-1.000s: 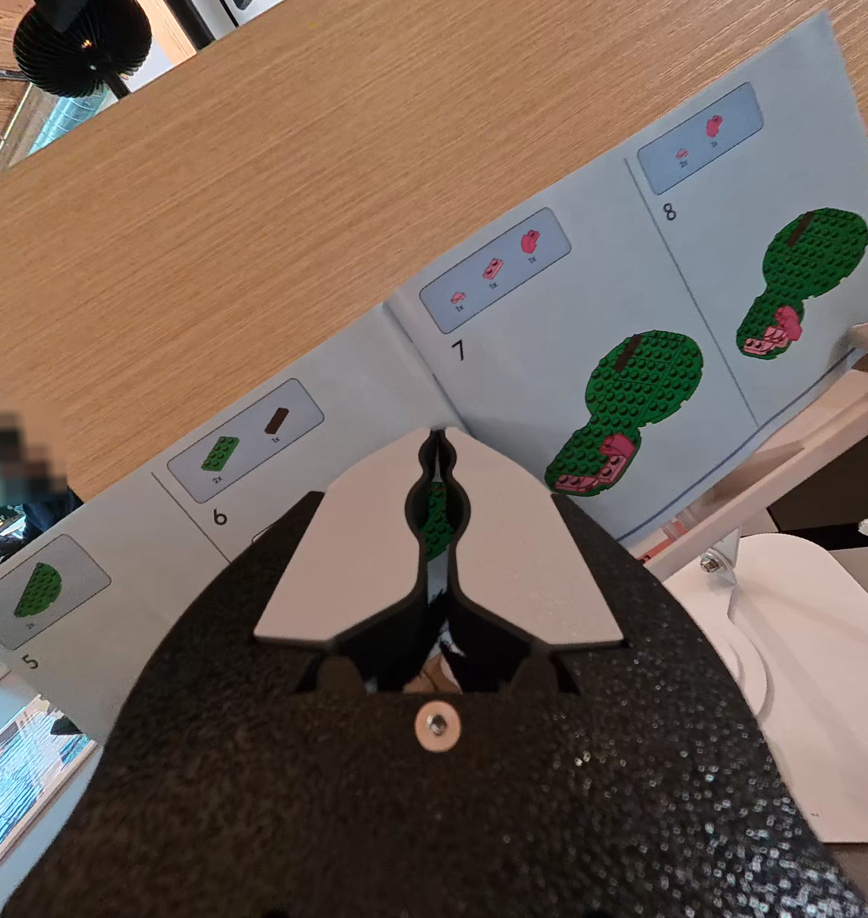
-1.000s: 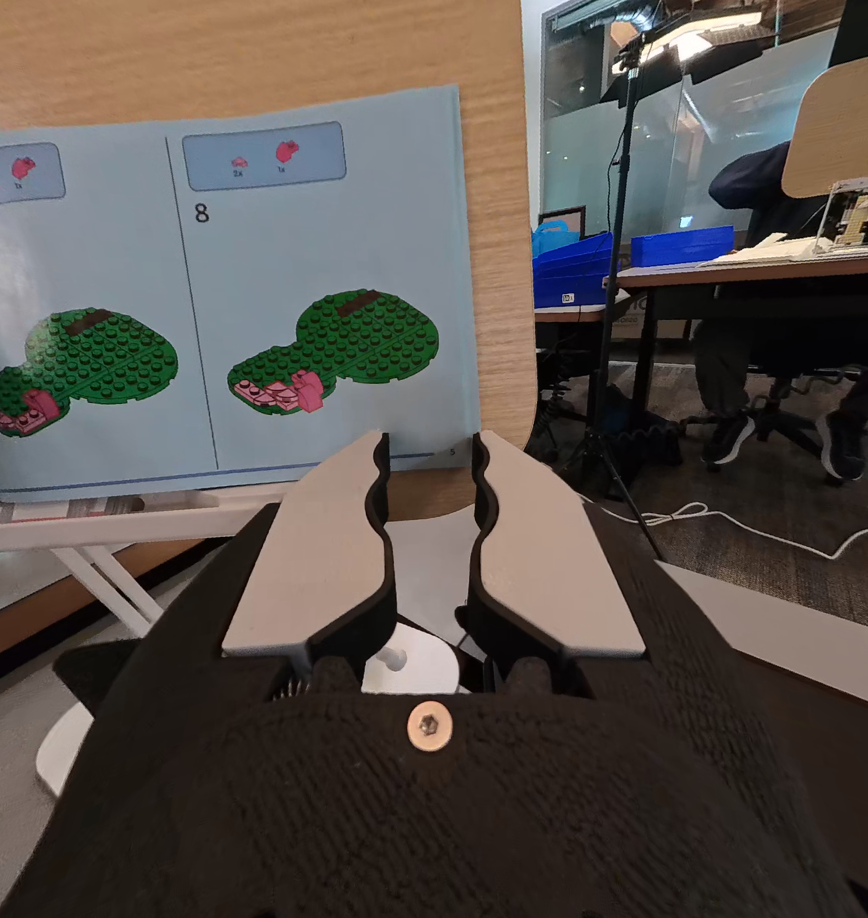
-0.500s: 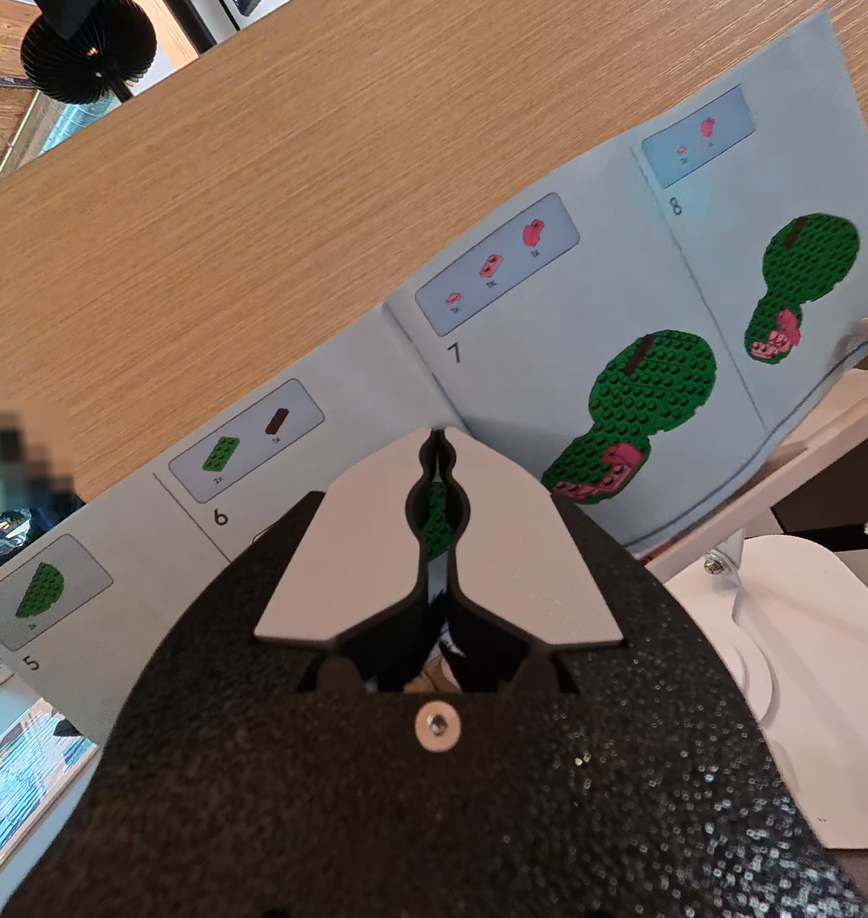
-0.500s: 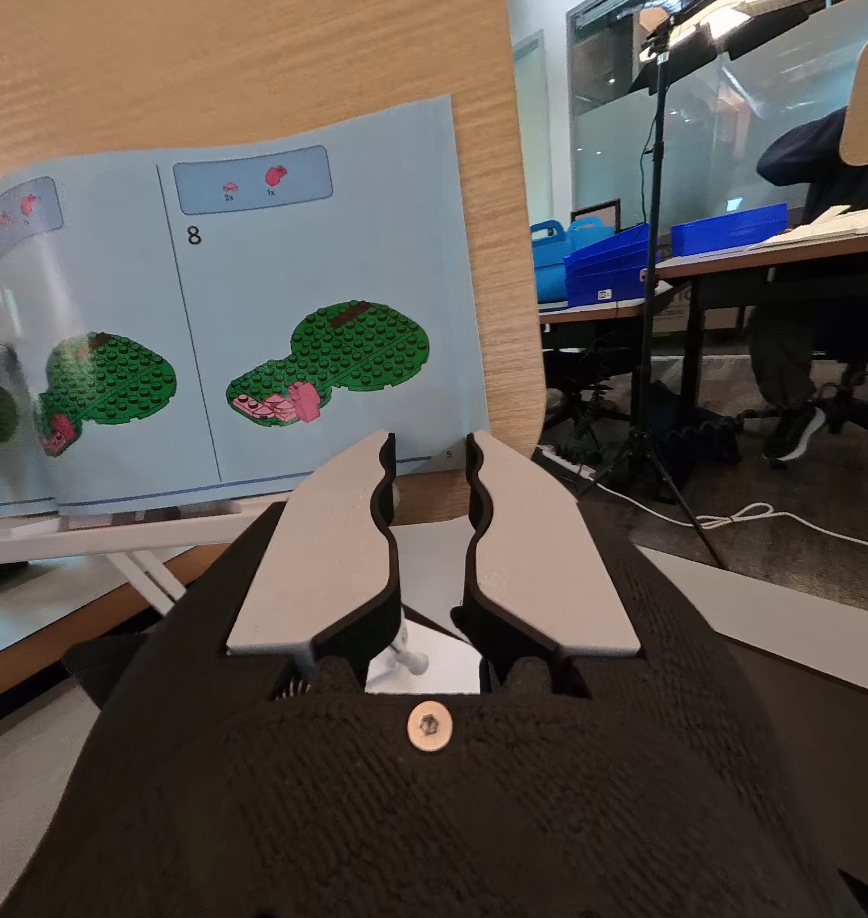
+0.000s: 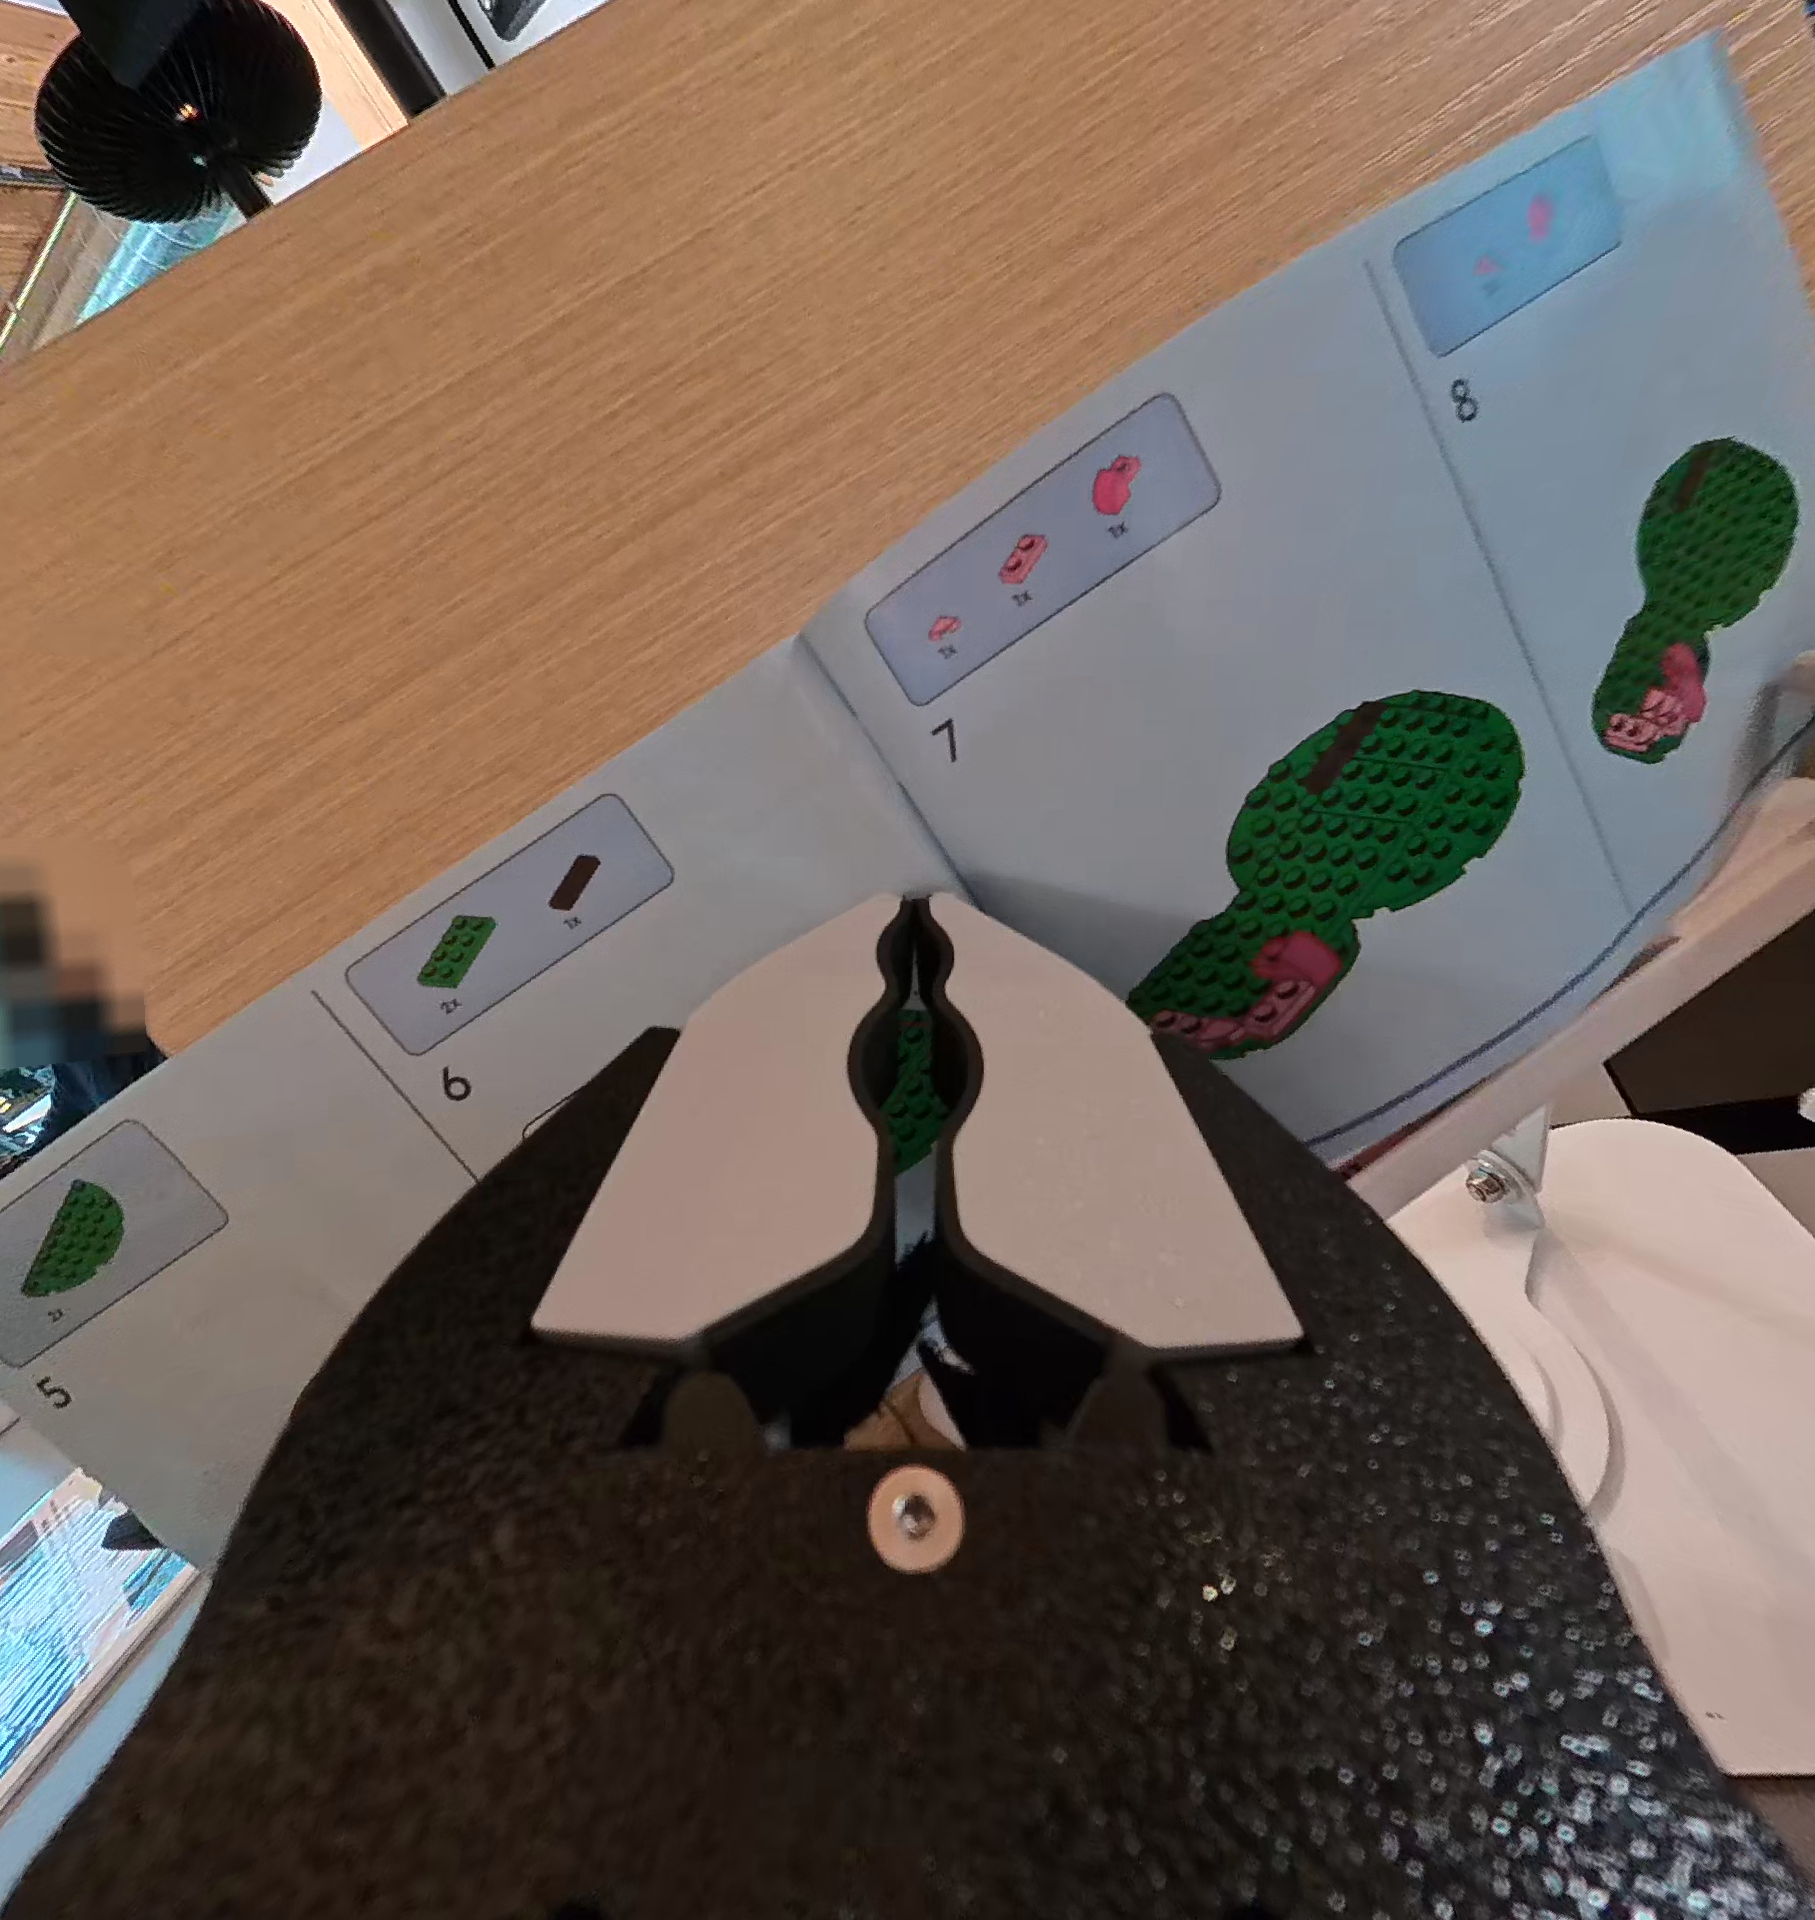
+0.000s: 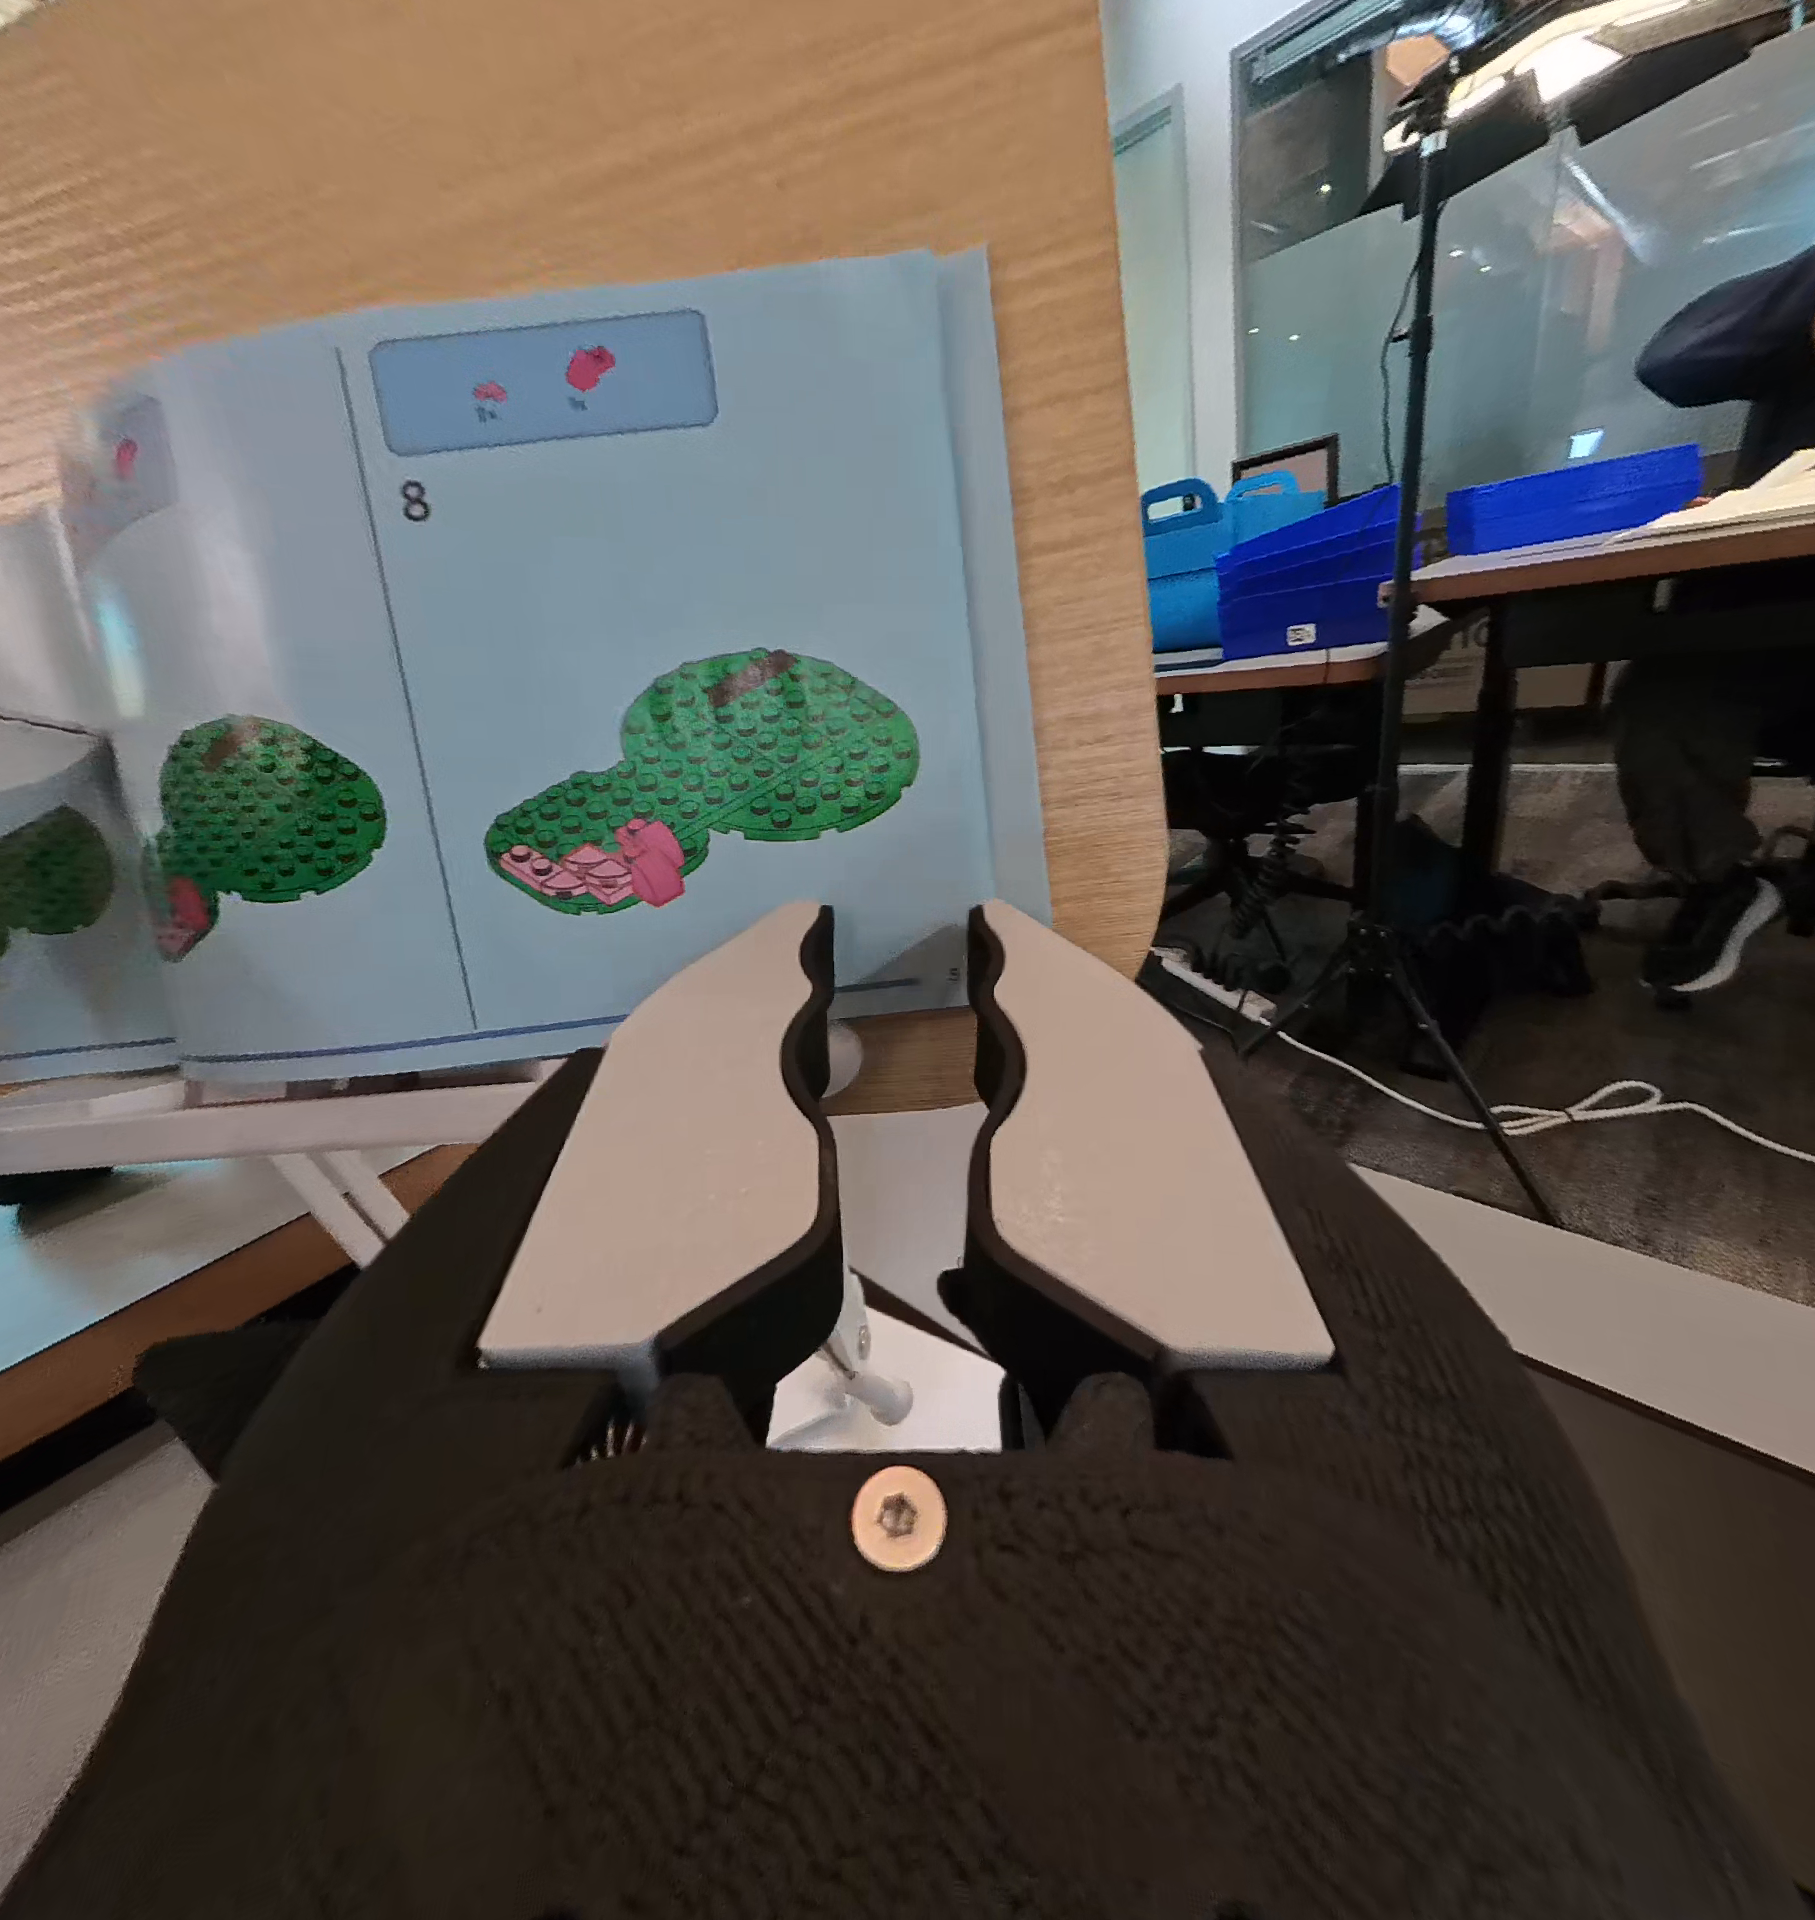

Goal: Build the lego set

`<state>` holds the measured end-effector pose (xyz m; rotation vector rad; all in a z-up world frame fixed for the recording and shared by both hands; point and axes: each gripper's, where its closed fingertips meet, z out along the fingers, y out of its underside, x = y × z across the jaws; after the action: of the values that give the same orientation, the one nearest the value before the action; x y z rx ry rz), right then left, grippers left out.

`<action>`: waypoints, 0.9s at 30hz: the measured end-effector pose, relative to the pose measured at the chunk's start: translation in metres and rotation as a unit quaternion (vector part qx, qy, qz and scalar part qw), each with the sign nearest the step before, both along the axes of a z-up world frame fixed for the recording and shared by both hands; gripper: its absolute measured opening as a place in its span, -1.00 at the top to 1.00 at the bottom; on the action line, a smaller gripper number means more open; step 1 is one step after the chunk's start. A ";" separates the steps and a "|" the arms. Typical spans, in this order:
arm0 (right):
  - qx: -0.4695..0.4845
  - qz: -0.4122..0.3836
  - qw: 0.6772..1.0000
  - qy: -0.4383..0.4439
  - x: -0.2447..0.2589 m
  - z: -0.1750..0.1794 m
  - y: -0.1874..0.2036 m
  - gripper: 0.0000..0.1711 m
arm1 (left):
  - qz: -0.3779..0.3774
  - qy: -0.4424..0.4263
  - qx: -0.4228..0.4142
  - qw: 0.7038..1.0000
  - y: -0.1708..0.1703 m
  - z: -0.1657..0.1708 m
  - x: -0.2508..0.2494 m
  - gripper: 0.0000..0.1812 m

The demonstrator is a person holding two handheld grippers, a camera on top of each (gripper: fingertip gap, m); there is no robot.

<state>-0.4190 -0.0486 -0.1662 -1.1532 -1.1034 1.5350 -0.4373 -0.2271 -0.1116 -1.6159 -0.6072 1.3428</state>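
Now | right gripper [image 6: 898, 935] parted | instruction booklet [image 6: 674, 582] just beyond jaws (bowed)

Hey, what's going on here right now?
Someone holding two grippers is at a Lego instruction booklet propped on a white stand against a wooden board. The right-hand page bows outward, apparently mid-turn. The left gripper is shut, the right gripper open and empty. No bricks are visible.

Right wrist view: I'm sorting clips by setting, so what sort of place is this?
Probably an office or lab workspace set up for recording. Behind the booklet on its white stand are a desk with blue bins, a light on a tripod, and a seated person.
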 end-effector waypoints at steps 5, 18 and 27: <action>-0.024 -0.011 1.000 -0.003 -0.002 -0.004 0.007 0.70 | 0.002 0.001 -0.001 1.000 0.000 0.000 0.000 1.00; -0.018 -0.008 1.000 -0.003 -0.002 -0.004 0.005 0.71 | 0.001 0.002 -0.002 1.000 0.000 0.000 0.000 1.00; 0.015 -0.036 0.999 -0.013 -0.003 -0.006 0.009 0.71 | 0.001 0.002 -0.002 1.000 0.000 0.000 0.000 1.00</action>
<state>-0.4218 -0.0399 -0.1724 -1.1820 -1.0870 1.4482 -0.4373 -0.2274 -0.1114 -1.6153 -0.6057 1.3491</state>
